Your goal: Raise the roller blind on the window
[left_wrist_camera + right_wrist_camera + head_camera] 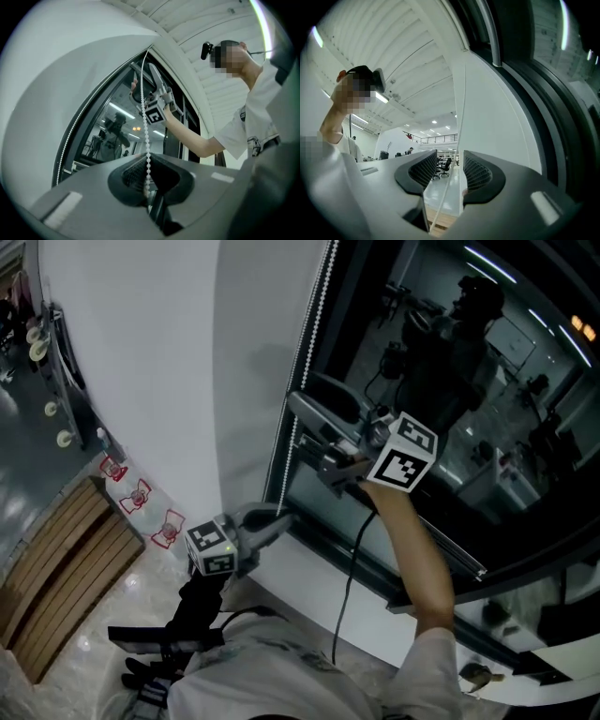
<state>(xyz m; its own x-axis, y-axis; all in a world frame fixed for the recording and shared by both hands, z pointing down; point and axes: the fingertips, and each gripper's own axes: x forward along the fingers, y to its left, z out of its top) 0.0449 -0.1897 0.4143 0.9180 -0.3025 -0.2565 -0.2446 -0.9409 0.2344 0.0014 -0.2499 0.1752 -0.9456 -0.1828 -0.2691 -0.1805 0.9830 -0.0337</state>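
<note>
A white bead chain [317,315] hangs down the left edge of the dark window frame [277,465]. My left gripper [279,521] is low by the sill, shut on the bead chain [146,140], which runs straight up from between its pads [147,187]. My right gripper [305,430] is higher on the same chain, also seen from below [143,82]. Its jaws [449,171] stand open, with the blurred chain [463,108] passing through the gap without being pressed. The blind itself is in no view.
The dark glass [487,381] mirrors the room and the person. A white wall [159,352] lies left of the frame, and a white sill [309,601] runs under the window. Far below are a wooden slatted bench [56,559] and a shiny floor.
</note>
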